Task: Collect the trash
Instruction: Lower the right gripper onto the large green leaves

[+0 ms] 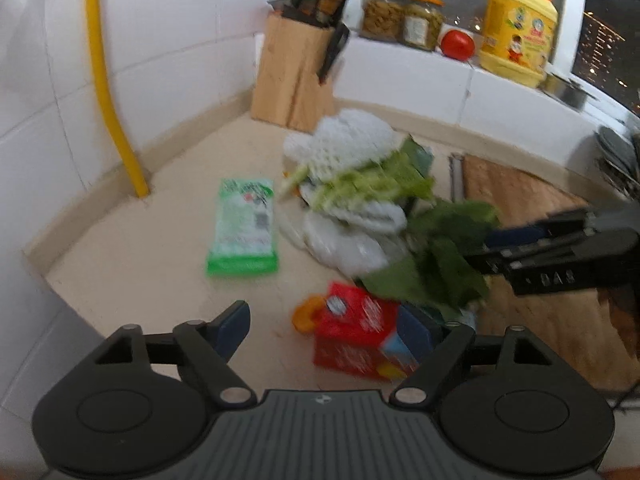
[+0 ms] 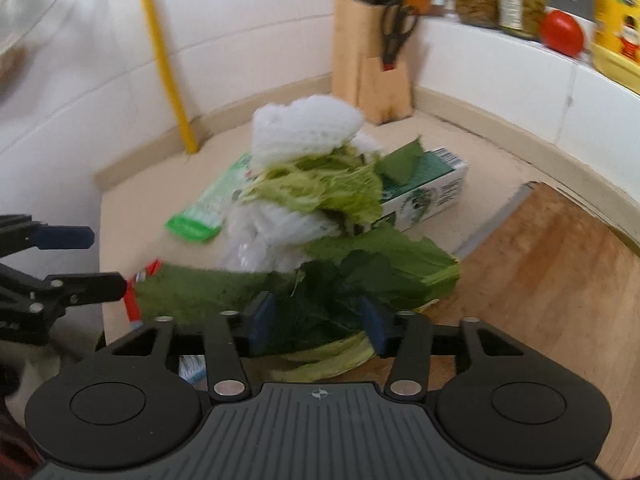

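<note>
A heap of trash lies on the beige counter: white foam nets, pale lettuce scraps, dark green leaves, a red carton and a green-white packet. My left gripper is open, with the red carton between its fingers. My right gripper is shut on the dark green leaves at the front of the heap; it also shows in the left wrist view. A green-white carton lies behind the heap. The left gripper shows at the left of the right wrist view.
A wooden knife block stands in the corner. Jars, a tomato and a yellow detergent jug sit on the ledge. A wooden cutting board lies to the right. A yellow pipe runs down the wall.
</note>
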